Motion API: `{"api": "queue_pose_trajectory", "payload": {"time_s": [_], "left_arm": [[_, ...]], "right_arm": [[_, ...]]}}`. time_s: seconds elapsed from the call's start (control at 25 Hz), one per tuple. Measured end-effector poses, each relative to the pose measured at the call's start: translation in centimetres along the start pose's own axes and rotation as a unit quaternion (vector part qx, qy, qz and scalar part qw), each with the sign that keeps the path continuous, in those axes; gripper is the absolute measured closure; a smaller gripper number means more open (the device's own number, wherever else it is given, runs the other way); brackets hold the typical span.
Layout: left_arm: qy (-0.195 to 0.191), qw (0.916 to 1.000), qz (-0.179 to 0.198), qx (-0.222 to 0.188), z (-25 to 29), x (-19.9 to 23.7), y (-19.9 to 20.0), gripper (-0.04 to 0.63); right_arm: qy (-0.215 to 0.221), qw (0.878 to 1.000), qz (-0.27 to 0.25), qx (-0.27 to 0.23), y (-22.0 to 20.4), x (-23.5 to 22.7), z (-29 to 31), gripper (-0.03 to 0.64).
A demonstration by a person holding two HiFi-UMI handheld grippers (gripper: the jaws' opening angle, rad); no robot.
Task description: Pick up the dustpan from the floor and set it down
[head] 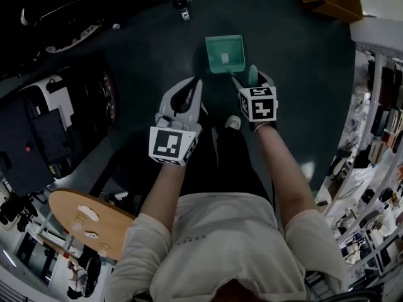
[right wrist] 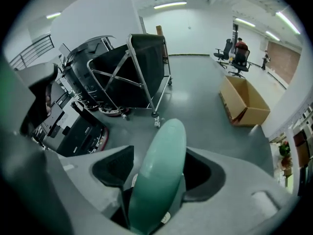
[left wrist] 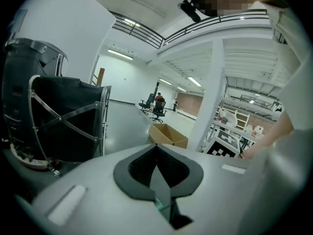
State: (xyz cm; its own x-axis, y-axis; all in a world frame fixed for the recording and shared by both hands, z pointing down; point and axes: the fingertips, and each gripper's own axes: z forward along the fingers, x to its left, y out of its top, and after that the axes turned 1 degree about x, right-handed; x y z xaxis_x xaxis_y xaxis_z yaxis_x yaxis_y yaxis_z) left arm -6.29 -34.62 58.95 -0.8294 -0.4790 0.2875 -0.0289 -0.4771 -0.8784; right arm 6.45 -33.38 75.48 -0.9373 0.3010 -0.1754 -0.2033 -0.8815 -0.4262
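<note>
Head view shows the green dustpan (head: 225, 53) flat on the floor (head: 296, 87), its handle (right wrist: 159, 170) loose between the wide-spread jaws of the right gripper (head: 249, 77). It looks set down and released, with only backing off left. The left gripper (head: 196, 88), jaws together and empty, hangs just left of the dustpan's handle.

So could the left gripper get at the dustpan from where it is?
Probably yes: only floor lies between the left gripper and the dustpan. Its fingers are shut, though, and the open right gripper straddles the handle.
</note>
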Motion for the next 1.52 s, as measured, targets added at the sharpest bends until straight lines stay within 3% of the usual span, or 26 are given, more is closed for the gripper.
{"api": "queue_pose_trajectory", "payload": {"time_s": [0.16,0.2,0.28,0.48,0.8,1.12,1.36,1.52], "left_arm": [[0.020,0.9997,-0.010,0.011,-0.2,1.4,-1.5,0.578],[0.022,0.9996,-0.013,0.013,-0.3,1.6,-1.8,0.578],[0.022,0.9995,-0.015,0.019,-0.4,1.6,-2.3,0.578],[0.021,0.9996,0.002,0.019,-1.2,0.8,-1.7,0.578],[0.027,0.9986,0.041,-0.021,-4.8,-2.1,2.5,0.578],[0.028,0.9973,0.042,-0.053,-8.9,-7.2,5.5,0.578],[0.040,0.9906,0.073,-0.108,-12.8,-10.2,9.6,0.578],[0.063,0.9862,0.080,-0.130,-15.8,-11.6,10.0,0.578]], "right_arm": [[0.036,0.999,0.003,0.016,-0.3,1.4,1.5,0.352],[0.034,0.999,0.007,0.015,-0.2,1.5,1.5,0.395],[0.021,1.000,0.015,0.008,0.1,1.1,1.4,0.569],[-0.004,1.000,0.018,0.021,-0.9,0.1,0.1,0.617],[-0.014,1.000,0.012,-0.004,-0.6,1.0,-8.8,0.623],[-0.016,0.998,0.006,-0.057,-1.3,1.7,-18.6,0.624],[-0.008,0.996,-0.019,-0.089,-2.9,2.7,-25.1,0.625],[-0.003,0.993,-0.031,-0.114,-3.6,2.3,-28.8,0.625]]}}
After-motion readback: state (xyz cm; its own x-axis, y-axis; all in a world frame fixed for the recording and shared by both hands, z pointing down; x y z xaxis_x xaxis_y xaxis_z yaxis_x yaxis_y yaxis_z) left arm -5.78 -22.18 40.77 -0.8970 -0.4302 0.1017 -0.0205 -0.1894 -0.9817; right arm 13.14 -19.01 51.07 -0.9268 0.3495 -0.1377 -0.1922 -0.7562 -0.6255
